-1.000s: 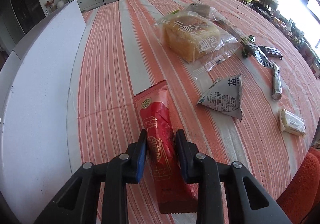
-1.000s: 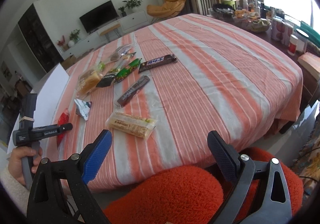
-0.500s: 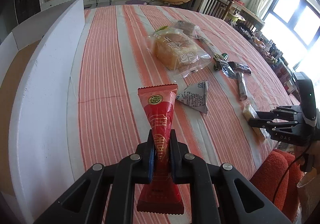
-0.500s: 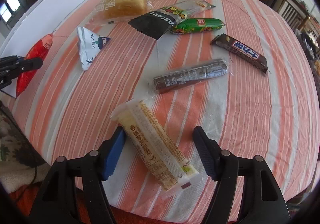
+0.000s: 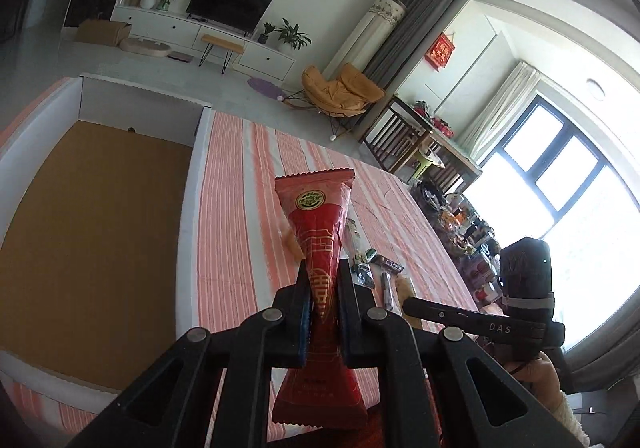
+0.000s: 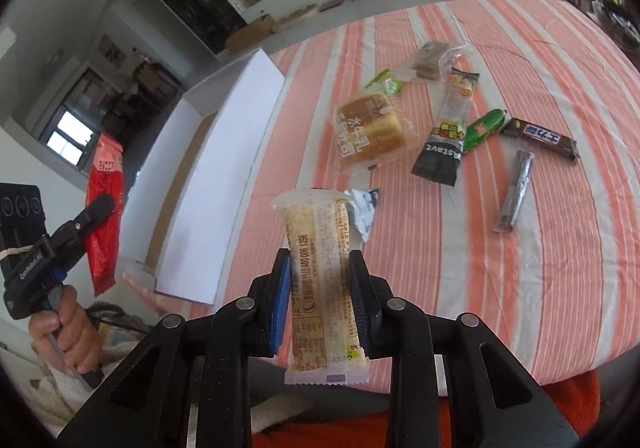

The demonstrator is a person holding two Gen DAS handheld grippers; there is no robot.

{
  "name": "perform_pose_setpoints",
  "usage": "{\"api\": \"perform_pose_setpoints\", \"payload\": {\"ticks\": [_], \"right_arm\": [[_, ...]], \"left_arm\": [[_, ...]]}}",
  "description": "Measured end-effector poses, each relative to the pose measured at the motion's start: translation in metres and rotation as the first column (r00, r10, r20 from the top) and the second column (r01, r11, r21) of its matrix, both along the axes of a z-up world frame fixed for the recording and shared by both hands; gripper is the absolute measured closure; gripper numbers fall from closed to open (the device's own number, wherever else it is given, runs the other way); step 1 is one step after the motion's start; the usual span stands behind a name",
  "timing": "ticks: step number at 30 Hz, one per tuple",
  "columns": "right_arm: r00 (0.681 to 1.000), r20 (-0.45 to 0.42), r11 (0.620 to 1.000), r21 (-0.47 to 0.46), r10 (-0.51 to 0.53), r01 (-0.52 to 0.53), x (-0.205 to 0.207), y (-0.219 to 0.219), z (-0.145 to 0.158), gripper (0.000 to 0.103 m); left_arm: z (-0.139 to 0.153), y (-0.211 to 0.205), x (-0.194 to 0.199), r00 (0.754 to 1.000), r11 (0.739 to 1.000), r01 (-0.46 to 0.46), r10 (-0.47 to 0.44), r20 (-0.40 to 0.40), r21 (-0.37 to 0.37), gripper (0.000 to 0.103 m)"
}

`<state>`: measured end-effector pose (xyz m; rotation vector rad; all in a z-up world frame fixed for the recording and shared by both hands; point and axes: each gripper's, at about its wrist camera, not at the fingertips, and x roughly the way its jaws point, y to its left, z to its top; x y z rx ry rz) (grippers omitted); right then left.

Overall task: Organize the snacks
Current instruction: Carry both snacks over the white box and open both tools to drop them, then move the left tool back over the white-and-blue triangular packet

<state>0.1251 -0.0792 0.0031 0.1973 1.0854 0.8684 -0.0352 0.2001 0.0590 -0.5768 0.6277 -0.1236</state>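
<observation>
My left gripper [image 5: 322,280] is shut on a red snack packet [image 5: 318,232] and holds it up in the air, right of the white box [image 5: 188,216] with a brown floor. The red packet also shows in the right wrist view [image 6: 105,204]. My right gripper [image 6: 320,268] is shut on a pale yellow cake bar in clear wrap [image 6: 320,248], lifted above the striped tablecloth [image 6: 440,256]. The right gripper body shows in the left wrist view [image 5: 480,324].
On the cloth lie a wrapped bread loaf [image 6: 370,132], a silver triangle packet [image 6: 364,212], a black Astavt packet [image 6: 440,152], a green packet [image 6: 484,128], a dark chocolate bar [image 6: 540,140], a dark stick [image 6: 516,184] and a clear packet [image 6: 430,60]. An orange chair sits below.
Both grippers have risen off the table. The left lifted the red packet and tilted up toward the box. The right closed on the cake bar and picked it up.
</observation>
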Motion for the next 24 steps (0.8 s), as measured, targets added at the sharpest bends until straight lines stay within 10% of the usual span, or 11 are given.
{"api": "perform_pose_setpoints", "payload": {"ticks": [6,11,13,15,17,24], "right_arm": [[0.992,-0.009,0.972,0.199,0.129,-0.125,-0.005,0.119,0.040,0.073],[0.978,-0.049,0.951,0.250,0.202,-0.184,-0.003,0.207,0.018,0.072],[0.974,-0.073,0.953,0.234,0.213,-0.191,-0.001,0.225,0.000,0.055],[0.980,-0.095,0.966,0.209,0.173,-0.151,0.002,0.223,-0.016,0.032],[0.986,-0.086,0.976,0.173,0.146,-0.129,0.004,0.206,-0.031,0.031],[0.987,0.125,0.989,-0.102,-0.097,0.110,-0.001,0.069,-0.068,0.032]], "left_arm": [[-0.001,0.083,-0.018,0.973,0.965,-0.221,0.228,-0.036,0.140,0.093],[-0.044,0.121,-0.015,0.925,0.911,-0.326,0.363,-0.113,0.253,0.092],[-0.061,0.125,-0.011,0.904,0.892,-0.345,0.400,-0.154,0.293,0.085],[-0.075,0.124,-0.008,0.892,0.881,-0.345,0.415,-0.179,0.323,0.056],[-0.081,0.116,-0.008,0.892,0.874,-0.353,0.422,-0.162,0.334,0.019],[-0.074,0.048,0.015,0.975,0.951,-0.174,0.203,-0.092,0.254,0.014]]}}
